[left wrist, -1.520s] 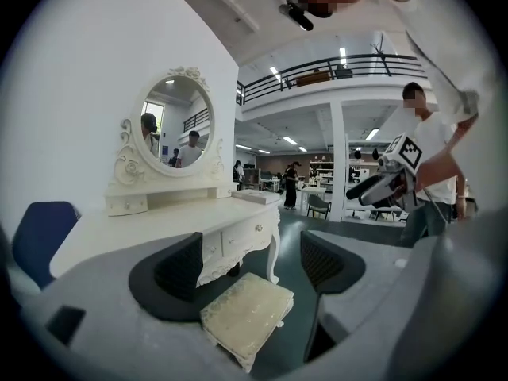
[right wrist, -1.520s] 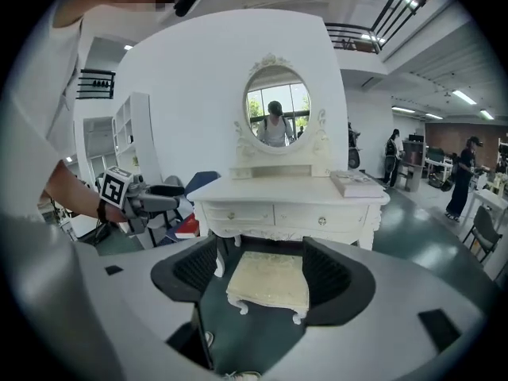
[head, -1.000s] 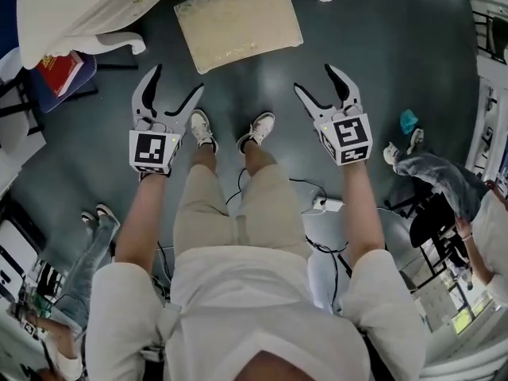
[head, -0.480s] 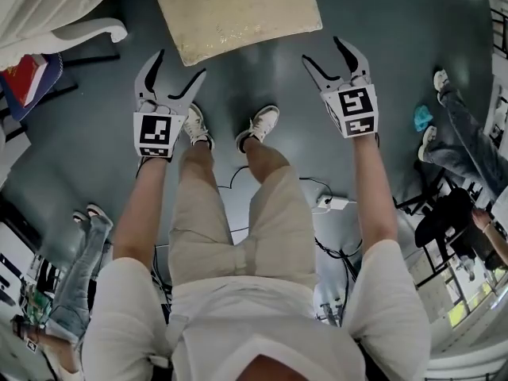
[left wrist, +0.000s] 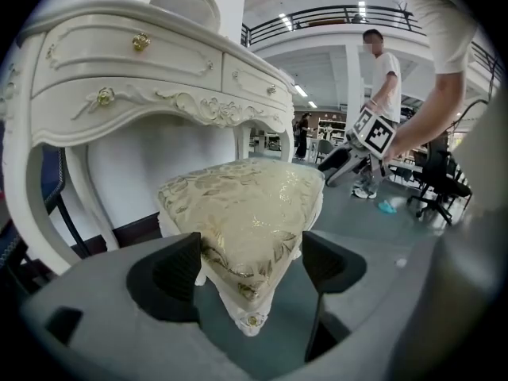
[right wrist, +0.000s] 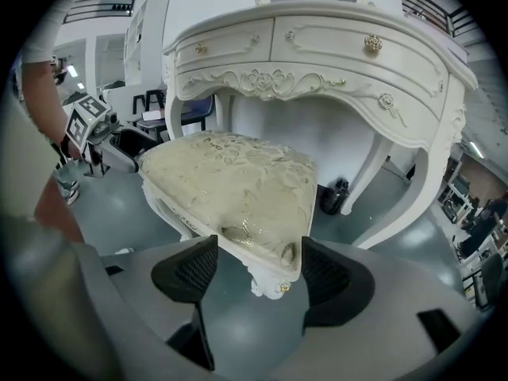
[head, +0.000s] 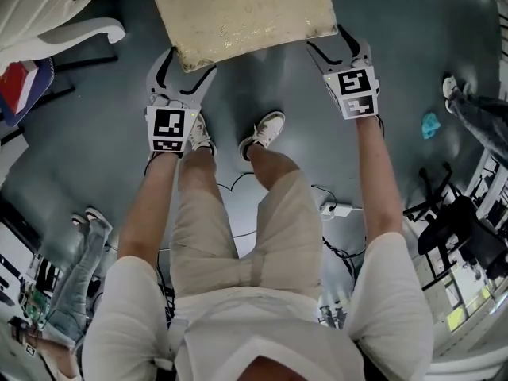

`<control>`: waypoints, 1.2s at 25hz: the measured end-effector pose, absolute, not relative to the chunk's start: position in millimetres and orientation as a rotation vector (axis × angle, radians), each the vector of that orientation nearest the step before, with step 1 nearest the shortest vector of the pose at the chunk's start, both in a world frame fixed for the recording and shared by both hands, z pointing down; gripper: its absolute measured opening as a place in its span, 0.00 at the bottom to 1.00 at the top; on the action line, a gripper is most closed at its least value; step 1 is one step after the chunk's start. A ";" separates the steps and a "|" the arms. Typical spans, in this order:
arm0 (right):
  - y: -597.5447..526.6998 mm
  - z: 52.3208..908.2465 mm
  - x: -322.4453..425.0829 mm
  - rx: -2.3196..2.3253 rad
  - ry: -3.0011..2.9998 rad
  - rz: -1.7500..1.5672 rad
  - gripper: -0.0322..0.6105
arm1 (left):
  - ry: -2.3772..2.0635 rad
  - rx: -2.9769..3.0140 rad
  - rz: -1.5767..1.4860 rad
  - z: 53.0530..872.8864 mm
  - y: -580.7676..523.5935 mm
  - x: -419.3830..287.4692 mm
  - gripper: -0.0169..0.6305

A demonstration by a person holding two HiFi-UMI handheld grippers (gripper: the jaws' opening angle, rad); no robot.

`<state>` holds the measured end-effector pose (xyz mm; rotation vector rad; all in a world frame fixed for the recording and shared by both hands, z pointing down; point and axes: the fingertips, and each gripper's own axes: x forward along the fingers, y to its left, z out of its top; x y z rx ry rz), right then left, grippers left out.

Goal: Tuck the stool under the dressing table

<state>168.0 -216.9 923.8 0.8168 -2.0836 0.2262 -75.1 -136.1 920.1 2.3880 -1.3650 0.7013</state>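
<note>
The stool (head: pixel 242 14) stands on the grey floor (head: pixel 103 125), just in front of the opening of the dressing table (left wrist: pixel 135 78). The left gripper (head: pixel 189 63) has its jaws apart around one near corner of the cushioned seat. The right gripper (head: pixel 327 40) has its jaws apart around the other corner. Whether the jaws touch the seat cannot be told. A small dark object (right wrist: pixel 335 197) stands under the dressing table beside a leg. Cables (head: pixel 317 205) and an office chair (head: pixel 456 221) lie behind the person.
</note>
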 end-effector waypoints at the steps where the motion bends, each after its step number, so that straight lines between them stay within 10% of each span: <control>1: -218.7 925.8 166.0 0.818 -2.084 0.226 0.54 | -1.378 2.384 0.703 921.3 -137.0 -76.5 0.64; 30: -285.3 933.3 143.3 0.922 -2.049 0.241 0.53 | -1.456 2.331 0.711 930.3 -202.1 -97.6 0.60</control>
